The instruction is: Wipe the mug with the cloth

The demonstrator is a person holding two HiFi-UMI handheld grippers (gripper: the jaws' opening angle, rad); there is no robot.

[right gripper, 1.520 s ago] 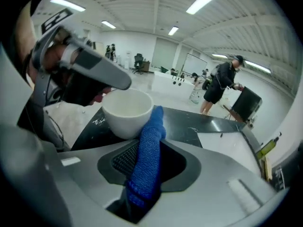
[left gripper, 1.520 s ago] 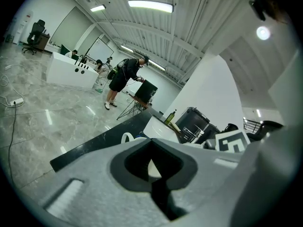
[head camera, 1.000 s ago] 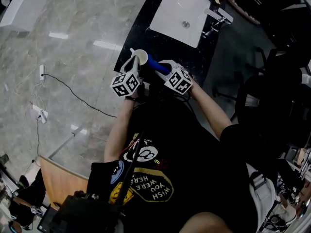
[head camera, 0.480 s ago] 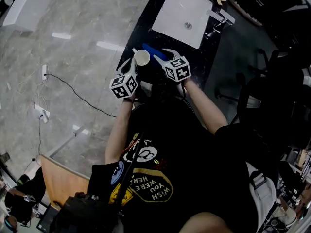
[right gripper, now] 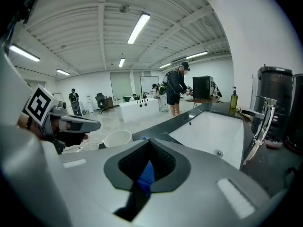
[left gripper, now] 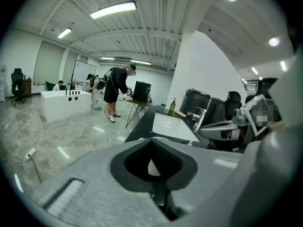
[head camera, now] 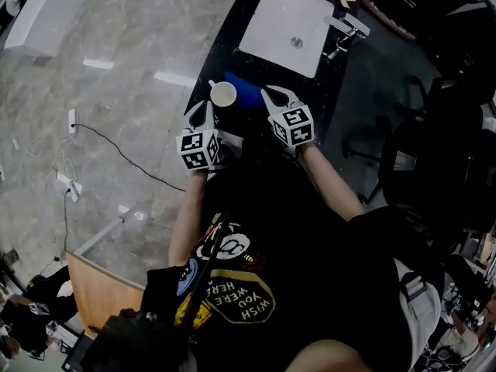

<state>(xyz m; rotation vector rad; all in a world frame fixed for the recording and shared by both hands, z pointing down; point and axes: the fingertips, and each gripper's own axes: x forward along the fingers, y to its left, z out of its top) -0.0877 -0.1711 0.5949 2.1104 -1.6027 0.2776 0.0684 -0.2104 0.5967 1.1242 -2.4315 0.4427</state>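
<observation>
Cloth [head camera: 246,90] just beside mug [head camera: 223,94]. Left gripper [head camera: 207,107] near mug, jaws together. Right gripper [head camera: 270,92] beyond cloth, jaws just closed, empty.

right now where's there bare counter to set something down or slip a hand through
Bare black counter lies between the near edge of the sink and the blue cloth, widest toward the faucet side. A thin strip runs along the sink's left. The near left corner is crowded: the white mug sits beside the cloth.

The white mug [head camera: 223,94] looks smooth and glossy. The blue cloth [head camera: 248,93] is soft, matt fabric. The dark counter [head camera: 225,53] is polished.
</observation>
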